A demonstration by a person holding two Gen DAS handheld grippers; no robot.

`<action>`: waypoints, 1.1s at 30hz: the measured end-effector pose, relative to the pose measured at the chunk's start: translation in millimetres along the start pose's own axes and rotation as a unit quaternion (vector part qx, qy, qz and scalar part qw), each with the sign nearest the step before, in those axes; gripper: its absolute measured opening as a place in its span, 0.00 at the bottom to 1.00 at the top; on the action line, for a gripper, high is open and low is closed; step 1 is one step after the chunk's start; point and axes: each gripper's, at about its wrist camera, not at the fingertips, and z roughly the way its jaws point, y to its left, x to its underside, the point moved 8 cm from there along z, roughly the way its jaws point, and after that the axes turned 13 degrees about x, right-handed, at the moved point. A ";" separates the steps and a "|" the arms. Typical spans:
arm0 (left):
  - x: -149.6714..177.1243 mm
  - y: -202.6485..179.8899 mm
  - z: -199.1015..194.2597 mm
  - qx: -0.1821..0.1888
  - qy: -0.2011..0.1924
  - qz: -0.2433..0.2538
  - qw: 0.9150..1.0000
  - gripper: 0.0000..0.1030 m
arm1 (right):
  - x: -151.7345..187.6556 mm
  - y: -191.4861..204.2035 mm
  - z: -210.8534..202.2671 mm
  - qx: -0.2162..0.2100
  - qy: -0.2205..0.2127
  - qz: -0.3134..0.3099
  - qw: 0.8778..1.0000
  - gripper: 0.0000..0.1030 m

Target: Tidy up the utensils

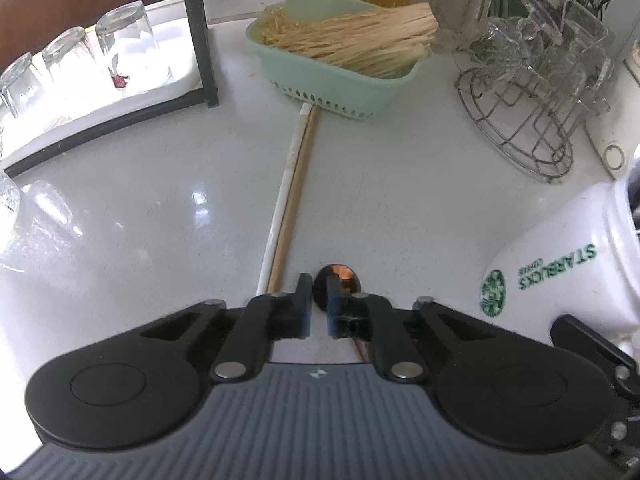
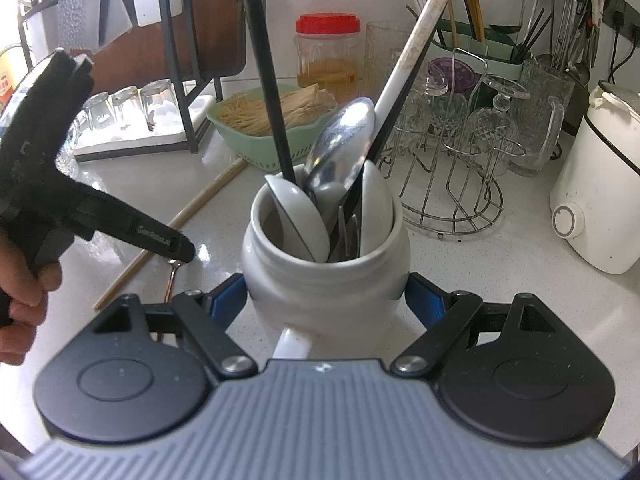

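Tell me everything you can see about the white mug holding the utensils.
The white mug is glossy ceramic, jar-shaped with a narrowed neck; green Starbucks print shows in the left wrist view. It stands on the pale countertop, gripped at both sides by the right gripper. Inside are spoons, a fork and chopsticks; its handle faces the camera.

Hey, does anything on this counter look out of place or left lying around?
Yes. A white and a wooden chopstick lie loose on the countertop, reaching to the green basket, instead of standing in the white mug with the other utensils. A copper-coloured spoon also lies on the counter at the left hand-held gripper.
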 end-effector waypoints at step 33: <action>-8.8 -15.8 13.5 0.129 0.042 0.116 0.984 0.36 | 0.6 -0.8 -1.7 -0.010 -0.001 -0.011 1.000 0.85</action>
